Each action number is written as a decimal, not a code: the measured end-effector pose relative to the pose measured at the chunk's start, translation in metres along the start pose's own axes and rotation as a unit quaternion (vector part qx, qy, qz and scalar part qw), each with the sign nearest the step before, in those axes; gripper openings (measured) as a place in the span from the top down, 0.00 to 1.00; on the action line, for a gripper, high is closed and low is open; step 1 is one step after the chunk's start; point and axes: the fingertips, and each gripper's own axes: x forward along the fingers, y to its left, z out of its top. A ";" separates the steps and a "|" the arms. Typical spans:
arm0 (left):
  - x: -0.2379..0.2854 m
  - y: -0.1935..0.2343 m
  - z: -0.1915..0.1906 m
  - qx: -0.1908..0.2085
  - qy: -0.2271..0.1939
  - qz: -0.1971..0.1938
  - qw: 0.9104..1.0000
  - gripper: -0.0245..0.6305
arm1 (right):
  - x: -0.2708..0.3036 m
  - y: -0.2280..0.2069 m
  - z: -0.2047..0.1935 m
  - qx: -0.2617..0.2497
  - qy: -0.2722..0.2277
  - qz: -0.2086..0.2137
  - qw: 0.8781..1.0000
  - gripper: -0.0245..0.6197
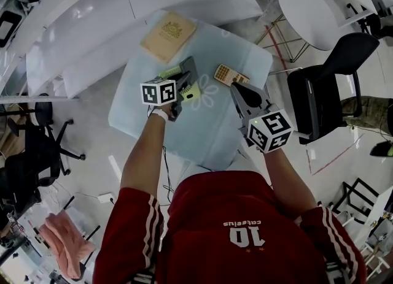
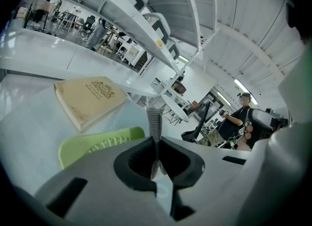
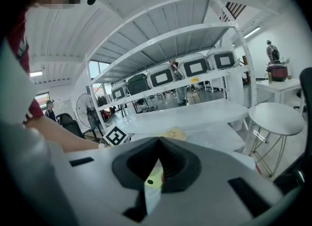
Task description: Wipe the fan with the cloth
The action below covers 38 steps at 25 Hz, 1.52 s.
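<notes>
left gripper (image 2: 156, 144): jaws pinched together on a thin strip of grey knit cloth (image 2: 154, 122), which sticks straight up out of the tips
left gripper from the head view: it (image 1: 186, 68) sits low over the middle of the counter (image 1: 209, 132), with its marker cube (image 1: 158, 91) on the near end
right gripper (image 3: 158, 144): jaws closed tip to tip, and i can't see anything caught between them. only a bit of yellow-green shows through the slot below the tips
right gripper from the head view: it (image 1: 234, 86) is off to the right of the left one, angled in toward it, with the left one's cube in its own camera
fan (image 2: 92, 144): light green with a ribbed grille, lying flat on the counter just left of the left gripper's jaws. from above the green bit (image 1: 171, 72) peeks out beside that gripper
cloth vs fan: close together, but i can't tell if they're touching
tan waffle-looking thing (image 1: 225, 73): right at the right gripper's tips. no idea what it is
book (image 1: 168, 34): tan cover, lying flat at the far edge of the counter, past the fan
counter top: pale and glossy, with a faint flower print
around it: black office chair (image 1: 325, 86) on the right, round white table (image 1: 307, 7) beyond that, and white shelving along the far side
</notes>
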 end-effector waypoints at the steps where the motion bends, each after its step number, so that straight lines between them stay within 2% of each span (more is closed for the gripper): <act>1: 0.001 0.002 0.001 0.001 0.002 0.001 1.000 0.93 | -0.001 -0.001 -0.001 0.001 0.000 -0.001 1.000 0.96; 14: -0.006 0.011 -0.005 0.012 0.021 0.014 1.000 0.93 | -0.001 0.010 -0.001 0.000 0.006 -0.001 1.000 0.96; 38: -0.050 0.039 -0.006 0.006 0.013 0.044 0.999 0.93 | 0.006 0.033 -0.013 0.003 0.017 0.004 1.000 0.96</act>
